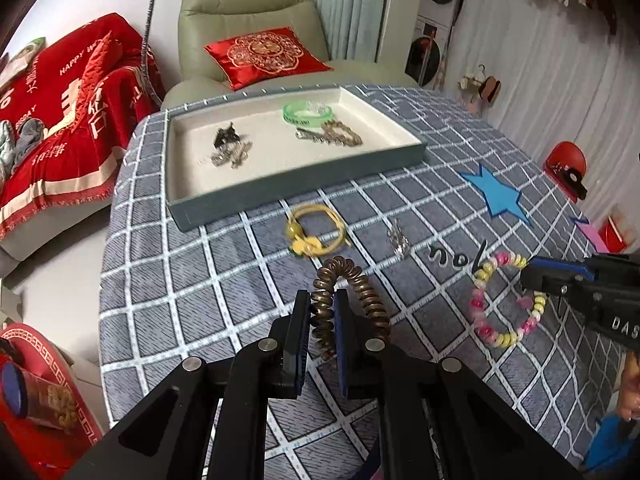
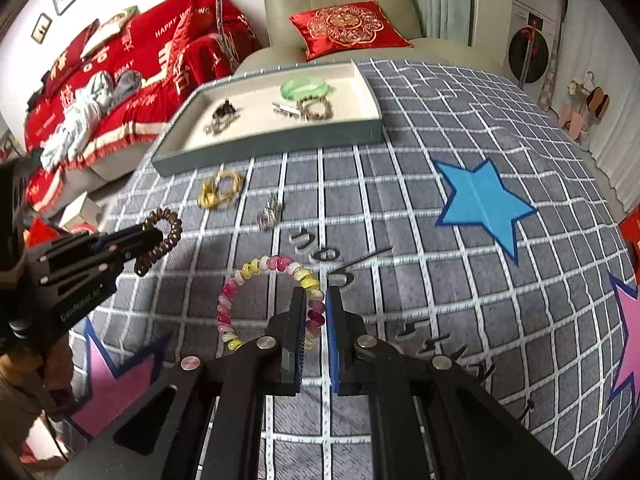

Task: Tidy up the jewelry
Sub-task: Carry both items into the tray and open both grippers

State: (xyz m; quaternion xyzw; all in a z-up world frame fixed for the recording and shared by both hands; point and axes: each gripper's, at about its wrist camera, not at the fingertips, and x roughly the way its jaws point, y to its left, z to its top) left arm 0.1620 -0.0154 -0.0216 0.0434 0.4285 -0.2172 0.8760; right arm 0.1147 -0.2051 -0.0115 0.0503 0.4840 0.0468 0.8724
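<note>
My left gripper (image 1: 323,300) is shut on a brown coil bracelet (image 1: 362,286), held just above the cloth; it also shows in the right wrist view (image 2: 162,240). My right gripper (image 2: 316,300) is shut on a pink and yellow bead bracelet (image 2: 256,270), which also shows in the left wrist view (image 1: 486,280). A grey tray (image 1: 280,194) with a cream lining holds a green bangle (image 1: 306,112), a bead bracelet (image 1: 342,132), clips and a black piece. A yellow bracelet (image 1: 316,230) and a silver piece (image 1: 398,238) lie on the cloth before the tray.
The table has a grey checked cloth with a blue star (image 2: 484,204) and pink stars (image 2: 116,376). A green armchair with a red cushion (image 2: 348,26) stands behind the table. A sofa with a red blanket (image 1: 60,128) is at the left.
</note>
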